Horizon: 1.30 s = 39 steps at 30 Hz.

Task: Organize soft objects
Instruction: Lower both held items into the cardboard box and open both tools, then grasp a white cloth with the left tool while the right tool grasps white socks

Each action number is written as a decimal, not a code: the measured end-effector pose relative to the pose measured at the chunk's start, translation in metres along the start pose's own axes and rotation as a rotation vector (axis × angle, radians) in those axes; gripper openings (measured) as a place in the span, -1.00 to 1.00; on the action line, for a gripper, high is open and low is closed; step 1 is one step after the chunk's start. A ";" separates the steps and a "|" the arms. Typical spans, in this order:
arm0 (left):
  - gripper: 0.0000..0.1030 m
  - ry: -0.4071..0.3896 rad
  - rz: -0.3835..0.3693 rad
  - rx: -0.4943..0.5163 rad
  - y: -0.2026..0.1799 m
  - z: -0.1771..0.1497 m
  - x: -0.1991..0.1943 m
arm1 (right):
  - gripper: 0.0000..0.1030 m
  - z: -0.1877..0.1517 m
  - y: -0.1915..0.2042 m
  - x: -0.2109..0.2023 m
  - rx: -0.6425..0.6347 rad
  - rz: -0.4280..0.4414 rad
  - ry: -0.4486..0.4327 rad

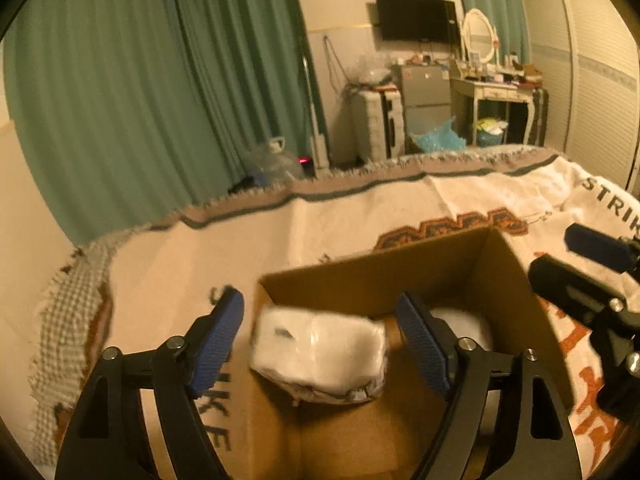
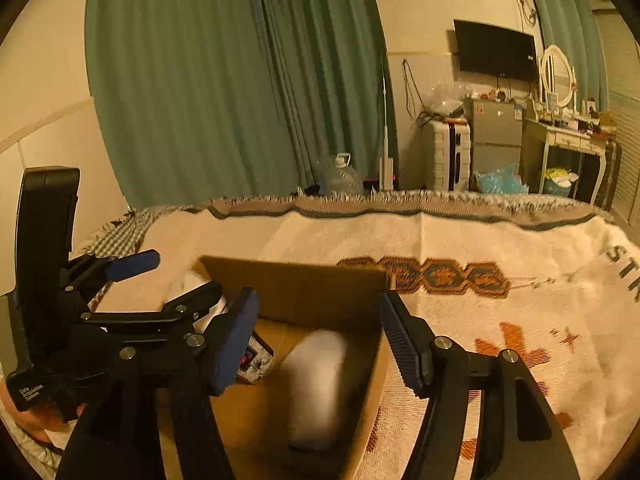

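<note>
An open cardboard box (image 1: 372,276) sits on a cream blanket (image 1: 360,216) with orange patterning and dark lettering, and everything here is placed against that box. The left gripper (image 1: 320,338) hangs over the box's near left corner with its blue-padded fingers spread wide; one finger lies outside the box's left wall, the other over the interior. Between them, touching neither pad, is a white plastic-wrapped soft pack (image 1: 318,352), blurred, tilted across the box's left rim with its right end over the inside. From the right wrist view the right gripper (image 2: 316,338) also stands wide apart above the box (image 2: 296,284), gripping nothing. Inside the box, on its floor toward the right wall, lies a white rounded soft bundle (image 2: 316,384), blurred, so its exact kind cannot be told. Against the box's left wall a pack with a printed label (image 2: 254,356) shows partly behind the gripper's left finger. The left gripper (image 2: 168,276) appears at the box's left side in this view, its fingers parted. Beyond the box, past the blanket's fringed far edge, hang green curtains (image 2: 224,80), with a clear water jug (image 2: 342,178) on the floor below them, and further right a wall-mounted television (image 2: 496,50).
</note>
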<state>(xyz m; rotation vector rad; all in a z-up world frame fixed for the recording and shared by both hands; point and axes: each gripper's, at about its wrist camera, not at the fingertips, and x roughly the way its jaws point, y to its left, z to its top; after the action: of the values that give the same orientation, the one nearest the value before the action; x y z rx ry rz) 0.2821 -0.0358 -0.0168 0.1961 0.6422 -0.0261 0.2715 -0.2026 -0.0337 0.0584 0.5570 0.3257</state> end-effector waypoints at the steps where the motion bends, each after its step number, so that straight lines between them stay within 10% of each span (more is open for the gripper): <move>1: 0.56 -0.013 0.004 -0.004 0.003 0.003 -0.009 | 0.22 0.005 0.003 -0.012 -0.009 -0.010 -0.011; 10: 0.75 -0.198 0.025 -0.033 0.024 0.026 -0.142 | 0.33 0.040 0.032 -0.138 -0.069 -0.088 -0.111; 21: 0.83 -0.364 0.016 -0.056 0.038 -0.018 -0.276 | 0.79 0.011 0.078 -0.273 -0.159 -0.105 -0.149; 39: 0.83 -0.066 0.014 -0.086 0.008 -0.186 -0.206 | 0.78 -0.154 0.109 -0.229 -0.170 -0.019 0.088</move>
<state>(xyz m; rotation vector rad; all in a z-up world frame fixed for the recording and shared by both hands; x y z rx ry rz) 0.0072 -0.0006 -0.0381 0.1161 0.5750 0.0085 -0.0240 -0.1774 -0.0322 -0.1256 0.6149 0.3570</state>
